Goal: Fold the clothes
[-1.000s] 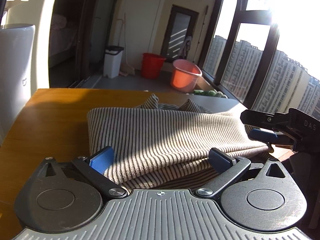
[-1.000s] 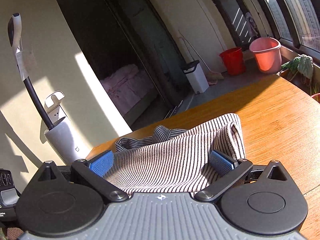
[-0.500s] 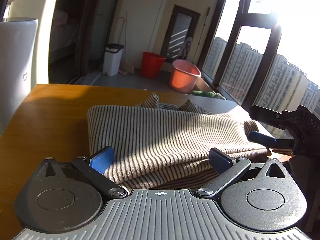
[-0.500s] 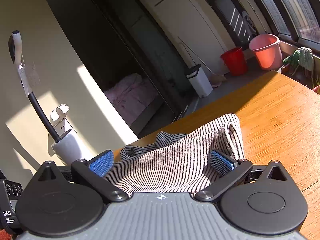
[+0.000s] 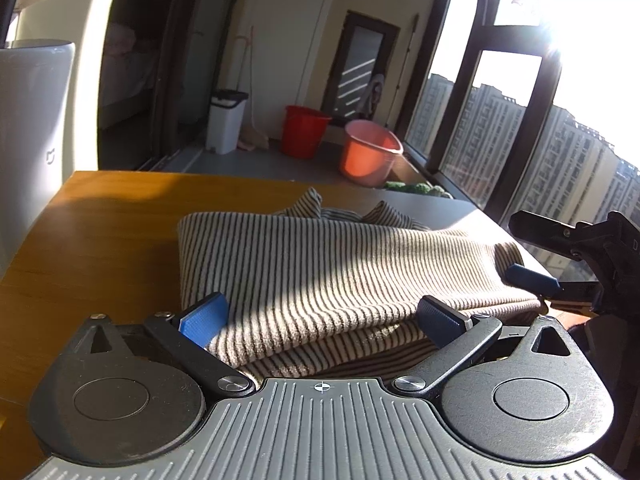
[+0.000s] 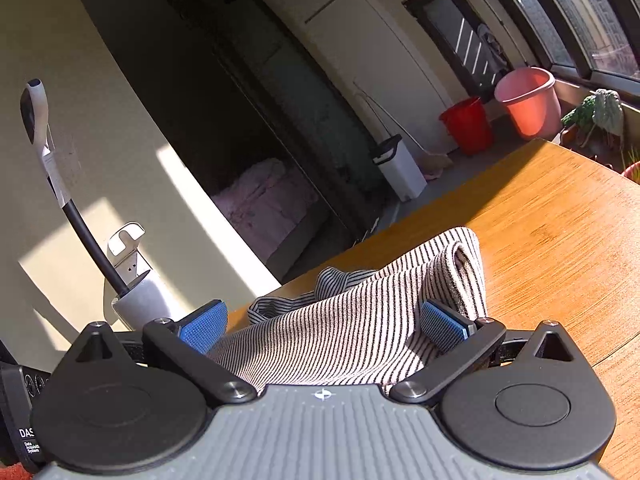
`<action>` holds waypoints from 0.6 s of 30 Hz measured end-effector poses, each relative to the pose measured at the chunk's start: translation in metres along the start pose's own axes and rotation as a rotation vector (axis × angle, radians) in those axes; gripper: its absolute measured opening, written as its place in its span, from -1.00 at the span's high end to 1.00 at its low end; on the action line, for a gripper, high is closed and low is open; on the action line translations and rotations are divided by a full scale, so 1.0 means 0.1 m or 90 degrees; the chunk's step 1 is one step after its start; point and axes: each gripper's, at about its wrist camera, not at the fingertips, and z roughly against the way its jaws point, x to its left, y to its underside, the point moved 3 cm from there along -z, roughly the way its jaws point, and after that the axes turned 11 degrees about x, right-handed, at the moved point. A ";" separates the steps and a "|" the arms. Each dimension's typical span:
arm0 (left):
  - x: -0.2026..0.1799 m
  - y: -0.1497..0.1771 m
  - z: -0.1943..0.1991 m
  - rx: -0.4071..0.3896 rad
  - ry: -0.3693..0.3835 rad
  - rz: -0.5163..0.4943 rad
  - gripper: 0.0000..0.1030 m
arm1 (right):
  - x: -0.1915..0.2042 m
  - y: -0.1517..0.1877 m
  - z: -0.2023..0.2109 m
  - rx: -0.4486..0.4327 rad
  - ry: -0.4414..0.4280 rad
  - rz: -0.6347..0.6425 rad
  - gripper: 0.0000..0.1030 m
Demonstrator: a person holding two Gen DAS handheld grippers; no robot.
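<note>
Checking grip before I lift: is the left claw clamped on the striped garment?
No, the left claw stands wide open, its blue pads apart on either side of the folded striped garment.

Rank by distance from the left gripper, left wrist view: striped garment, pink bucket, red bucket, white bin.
From the left gripper:
1. Striped garment, between the open fingers on the table.
2. Pink bucket, on the floor past the table, to the right.
3. Red bucket, behind the pink one, centre.
4. White bin, left; about level with the red bucket, too close to call.
</note>
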 end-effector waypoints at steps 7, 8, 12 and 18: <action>0.04 -0.03 0.00 -0.002 0.007 0.005 -1.00 | -0.05 0.00 0.03 -0.001 -0.004 -0.002 -1.00; 0.05 -0.03 0.00 -0.002 0.011 0.008 -1.00 | -0.05 0.00 0.03 -0.001 -0.004 -0.003 -1.00; 0.09 -0.02 0.01 -0.008 0.022 0.018 -1.00 | -0.06 0.00 0.04 -0.002 -0.006 -0.004 -1.00; 0.07 0.00 0.02 -0.014 0.023 0.022 -1.00 | -0.07 -0.01 0.05 -0.002 -0.006 -0.005 -1.00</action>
